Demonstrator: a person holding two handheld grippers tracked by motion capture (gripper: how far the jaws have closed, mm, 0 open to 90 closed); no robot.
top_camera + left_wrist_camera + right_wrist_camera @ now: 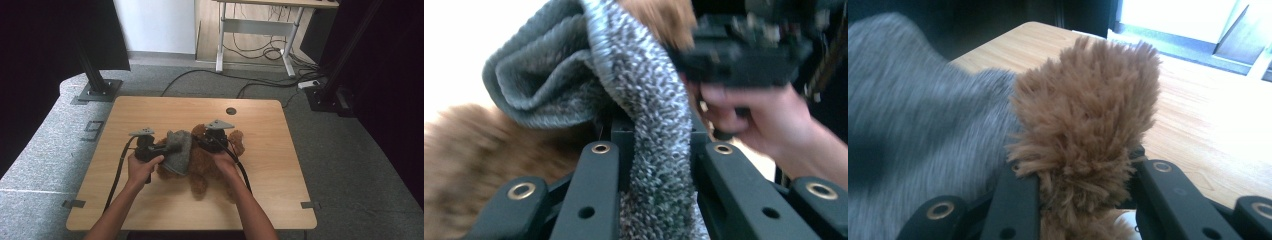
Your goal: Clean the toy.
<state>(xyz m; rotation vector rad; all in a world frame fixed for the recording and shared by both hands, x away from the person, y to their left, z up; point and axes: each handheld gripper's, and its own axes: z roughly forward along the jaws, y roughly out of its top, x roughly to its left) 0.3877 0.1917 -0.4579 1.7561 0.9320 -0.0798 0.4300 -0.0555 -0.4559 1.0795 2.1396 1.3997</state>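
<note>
A brown plush bear point(212, 167) lies in the middle of the wooden table point(150, 110). A grey knitted piece point(179, 152) is draped over its left side. My left gripper point(161, 149) is shut on that knit; in the left gripper view the grey knit point(644, 100) runs between the jaws of the left gripper point(656, 155), with bear fur point(469, 150) beside it. My right gripper point(204, 141) is shut on a fluffy brown end of the bear point(1088, 110), which stands up between the jaws of the right gripper point(1083, 175). Which part of the bear it is I cannot tell.
A round cable hole point(230, 111) sits near the table's far edge. Black stand bases point(100, 91) point(325, 97) rest on the grey floor behind the table. Cables point(260, 80) trail there toward a white-legged desk point(255, 30). Bare tabletop point(1208, 125) lies to the bear's right.
</note>
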